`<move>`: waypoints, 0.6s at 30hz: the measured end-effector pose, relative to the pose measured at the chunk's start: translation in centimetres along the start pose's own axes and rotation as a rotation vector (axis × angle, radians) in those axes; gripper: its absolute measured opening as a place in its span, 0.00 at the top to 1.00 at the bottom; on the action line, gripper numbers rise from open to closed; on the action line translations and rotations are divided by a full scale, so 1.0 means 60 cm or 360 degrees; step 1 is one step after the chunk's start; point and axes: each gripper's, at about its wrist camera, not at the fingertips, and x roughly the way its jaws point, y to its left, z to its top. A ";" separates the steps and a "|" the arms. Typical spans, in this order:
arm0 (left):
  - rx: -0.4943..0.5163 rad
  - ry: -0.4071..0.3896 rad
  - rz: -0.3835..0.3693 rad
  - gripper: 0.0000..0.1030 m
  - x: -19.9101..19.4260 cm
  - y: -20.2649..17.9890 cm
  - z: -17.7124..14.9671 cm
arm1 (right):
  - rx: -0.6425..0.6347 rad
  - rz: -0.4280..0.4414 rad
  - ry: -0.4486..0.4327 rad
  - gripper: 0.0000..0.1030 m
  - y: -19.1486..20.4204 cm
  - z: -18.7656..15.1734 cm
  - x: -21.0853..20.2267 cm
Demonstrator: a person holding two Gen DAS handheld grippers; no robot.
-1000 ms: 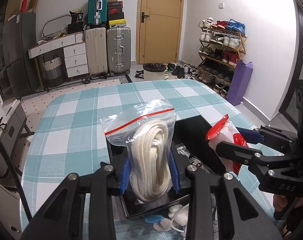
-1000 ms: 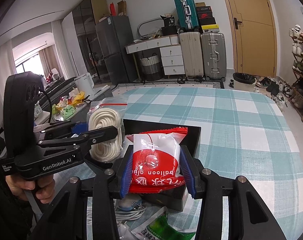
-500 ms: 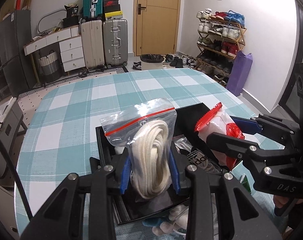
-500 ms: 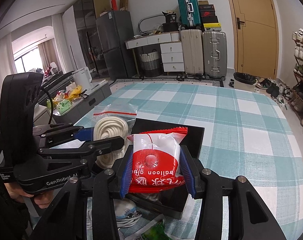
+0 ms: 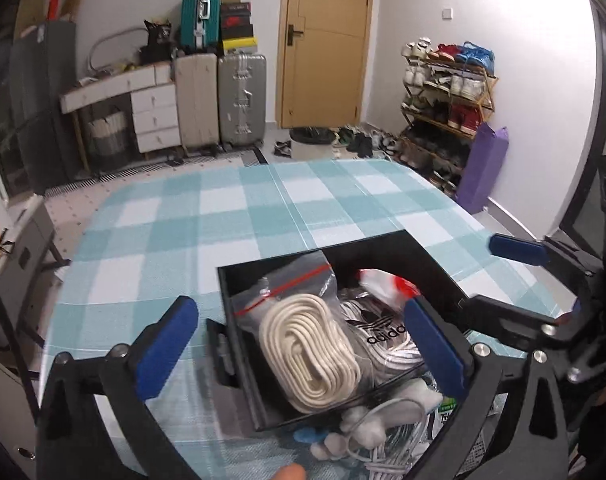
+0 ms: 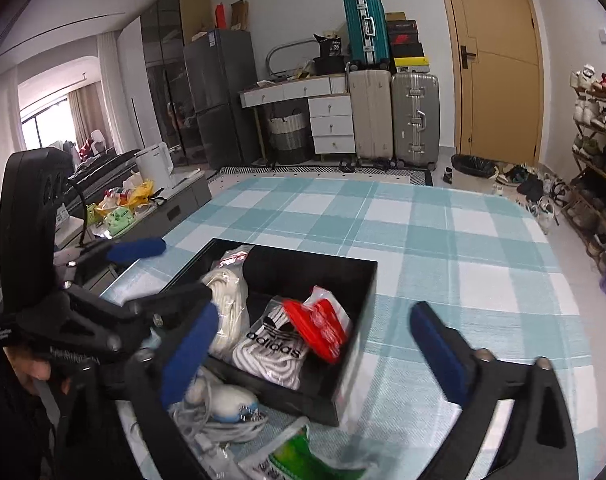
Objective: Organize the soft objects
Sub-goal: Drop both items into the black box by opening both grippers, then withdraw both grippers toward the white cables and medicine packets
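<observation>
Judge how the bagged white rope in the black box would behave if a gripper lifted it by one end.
The rope is loosely coiled, so it would probably sag. Its clear plastic bag looks smooth, perhaps slippery. It seems light, not fragile.

Table (image 6: 443, 240) covered by a teal-and-white checked cloth. Directly on it: a black open box (image 6: 355, 280), a green-printed packet (image 6: 299, 456) at the near edge, and beside it a white cable bundle (image 6: 207, 412), possibly earphones.
</observation>
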 end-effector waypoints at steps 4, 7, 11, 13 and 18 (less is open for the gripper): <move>-0.0006 0.0004 0.0026 0.00 -0.021 0.001 -0.009 | 0.0019 -0.0024 -0.0016 0.01 -0.009 -0.005 -0.031; -0.0032 -0.0010 0.0045 0.00 -0.039 0.003 -0.019 | 0.0024 -0.0029 -0.0004 0.01 -0.011 -0.014 -0.046; -0.0086 -0.0014 0.0054 0.00 -0.056 0.007 -0.035 | 0.0010 -0.0037 0.0012 0.01 -0.008 -0.033 -0.064; -0.0063 -0.0019 0.0077 0.00 -0.065 0.003 -0.044 | 0.0014 -0.0028 0.0019 0.01 -0.008 -0.042 -0.071; 0.0029 -0.0067 0.0123 0.00 -0.085 -0.016 -0.060 | 0.0018 -0.0049 0.0027 0.01 -0.006 -0.061 -0.086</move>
